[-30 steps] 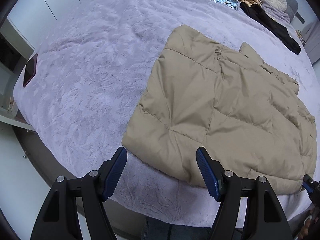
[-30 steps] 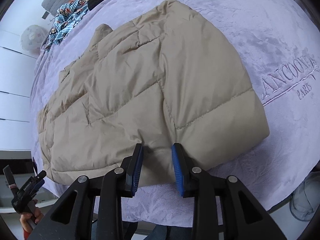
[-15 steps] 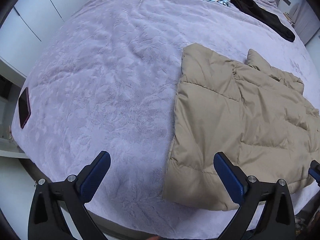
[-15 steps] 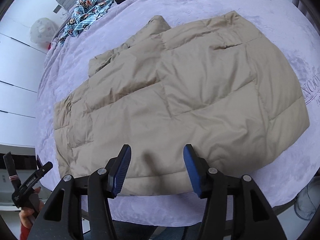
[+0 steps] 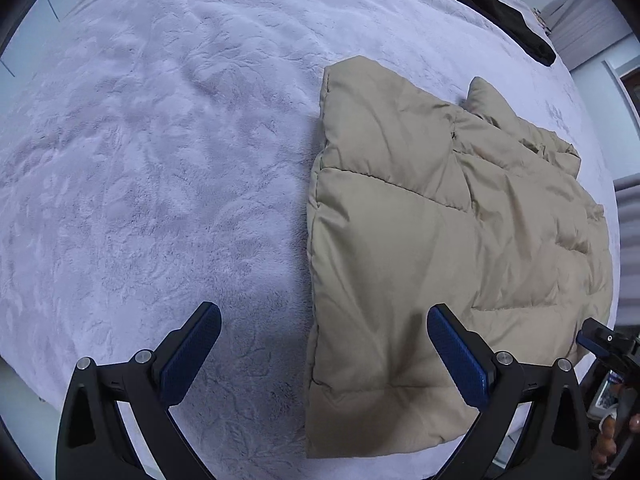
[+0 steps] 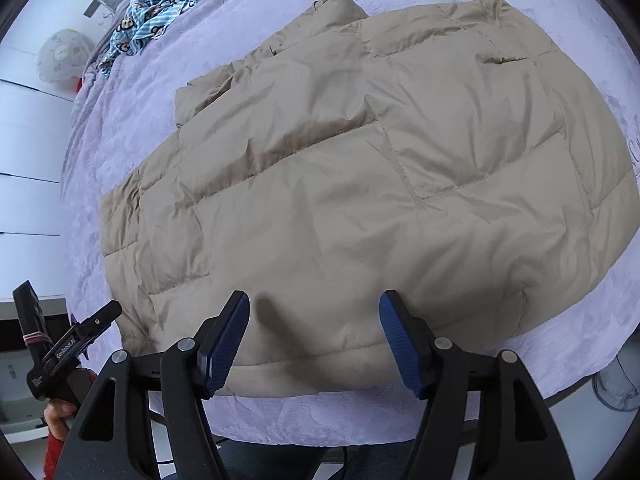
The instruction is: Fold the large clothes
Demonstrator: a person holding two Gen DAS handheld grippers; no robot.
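1. The beige quilted jacket (image 6: 360,184) is lying folded and flat on the lilac bedspread (image 5: 160,160), near its front edge.
2. The right gripper (image 6: 314,336) is hovering over the jacket's near hem, its jaws opening and gripping nothing.
3. The left gripper (image 5: 324,352) is standing fully spread, empty, straddling the jacket's side edge.
4. A patterned blue garment (image 6: 160,4) is lying far back.

The right claw (image 6: 314,334) has let go of the jacket (image 6: 360,168) hem and is opening; the left claw (image 5: 320,354) has spread wide, now straddling the jacket's side edge.
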